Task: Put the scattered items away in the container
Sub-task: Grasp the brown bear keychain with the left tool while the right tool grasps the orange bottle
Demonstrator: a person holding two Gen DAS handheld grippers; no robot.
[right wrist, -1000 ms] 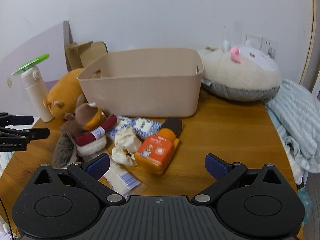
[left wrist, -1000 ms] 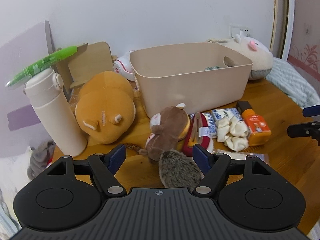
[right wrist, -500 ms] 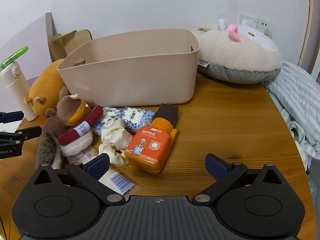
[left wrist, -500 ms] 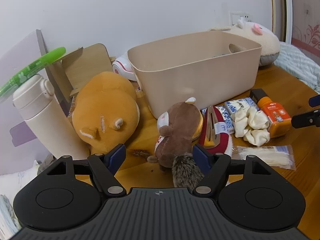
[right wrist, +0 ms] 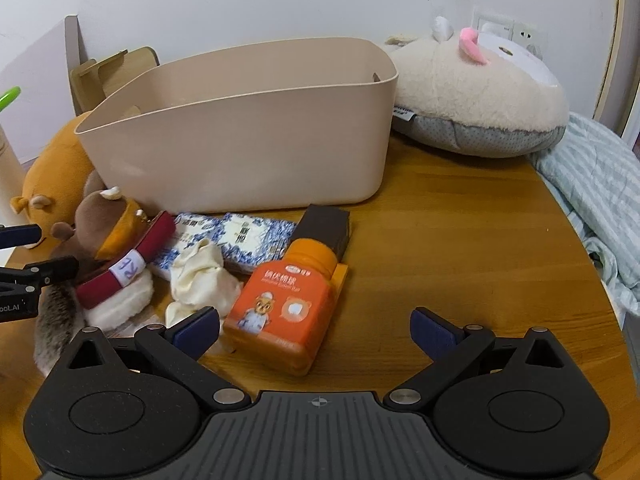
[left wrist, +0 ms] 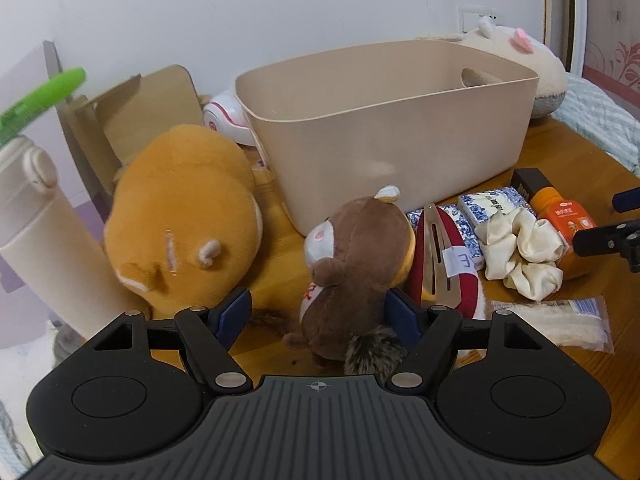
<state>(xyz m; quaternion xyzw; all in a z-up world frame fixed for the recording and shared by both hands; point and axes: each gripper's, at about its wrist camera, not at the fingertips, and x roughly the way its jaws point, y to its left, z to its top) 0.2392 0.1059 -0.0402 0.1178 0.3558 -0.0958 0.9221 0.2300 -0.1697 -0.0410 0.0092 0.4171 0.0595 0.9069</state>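
Scattered items lie before one beige container (left wrist: 400, 136) on the wooden table (right wrist: 460, 248): the left gripper (left wrist: 318, 312), jaws spread wide and holding nothing, straddles one brown plush squirrel (left wrist: 356, 264). The right gripper (right wrist: 316, 326), equally open and empty, hovers beside one orange bottle (right wrist: 286, 300) printed with a cartoon bear. Further out sit two blue-patterned tissue packs (right wrist: 248, 238), one cream scrunchie (right wrist: 200, 276) and one red band (right wrist: 128, 268) tagged "RE".

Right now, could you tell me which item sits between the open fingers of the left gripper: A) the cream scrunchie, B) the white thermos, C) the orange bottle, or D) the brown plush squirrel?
D: in the left wrist view the brown plush squirrel sits between the blue pads of the open left gripper, while the orange bottle lies far to the right.
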